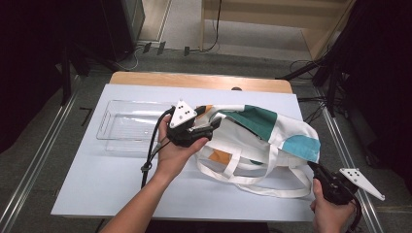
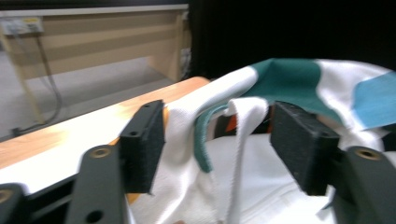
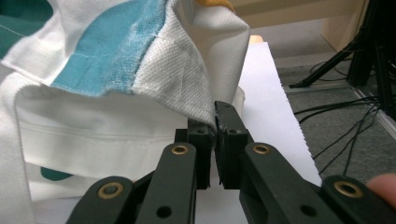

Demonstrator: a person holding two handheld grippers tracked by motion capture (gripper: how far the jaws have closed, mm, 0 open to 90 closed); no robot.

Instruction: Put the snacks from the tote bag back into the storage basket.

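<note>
tote bag (image 1: 262, 141): spread on the worktop (image 1: 121, 179) right of centre | left tongs (image 2: 219, 140): released, bag rim held between the jaws, ungripped | right tongs (image 3: 215, 140): clenched on the bag's right corner

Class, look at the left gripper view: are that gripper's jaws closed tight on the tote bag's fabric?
No: the left gripper has its jaws standing wide apart, with the tote bag fabric loose between them.

Grey floor (image 1: 252, 60), wooden furniture (image 1: 272, 22) behind (dark sides).
</note>
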